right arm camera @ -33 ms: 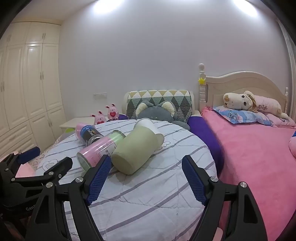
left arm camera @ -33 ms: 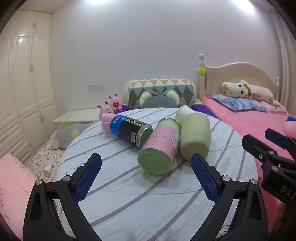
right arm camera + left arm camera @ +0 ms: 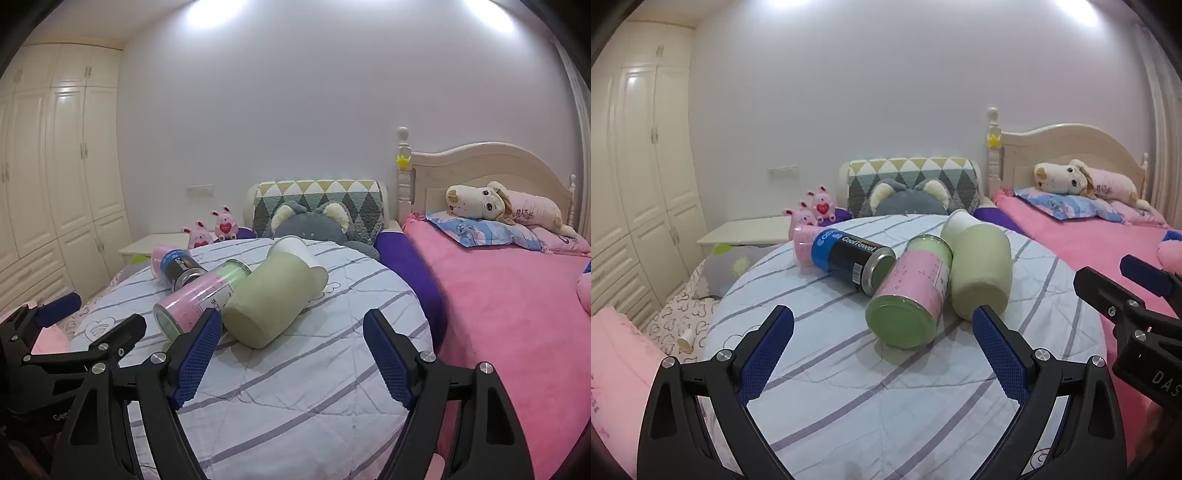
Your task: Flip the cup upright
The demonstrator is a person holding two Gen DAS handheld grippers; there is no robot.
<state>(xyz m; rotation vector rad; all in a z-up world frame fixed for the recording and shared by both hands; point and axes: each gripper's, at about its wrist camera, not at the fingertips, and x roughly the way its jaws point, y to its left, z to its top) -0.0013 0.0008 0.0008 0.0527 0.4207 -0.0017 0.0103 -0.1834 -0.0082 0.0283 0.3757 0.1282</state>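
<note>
Green cup (image 3: 979,269) on its side, touching pink can (image 3: 908,291) (black can (image 3: 849,260) beyond).

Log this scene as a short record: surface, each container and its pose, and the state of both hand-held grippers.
surface: round striped table
green cup: on its side, base toward camera
pink can: on its side, touching the green cup
black can: on its side, behind the pink can
left hand-held gripper: open, empty, short of the cans
right hand-held gripper: open, empty, near the green cup
</note>
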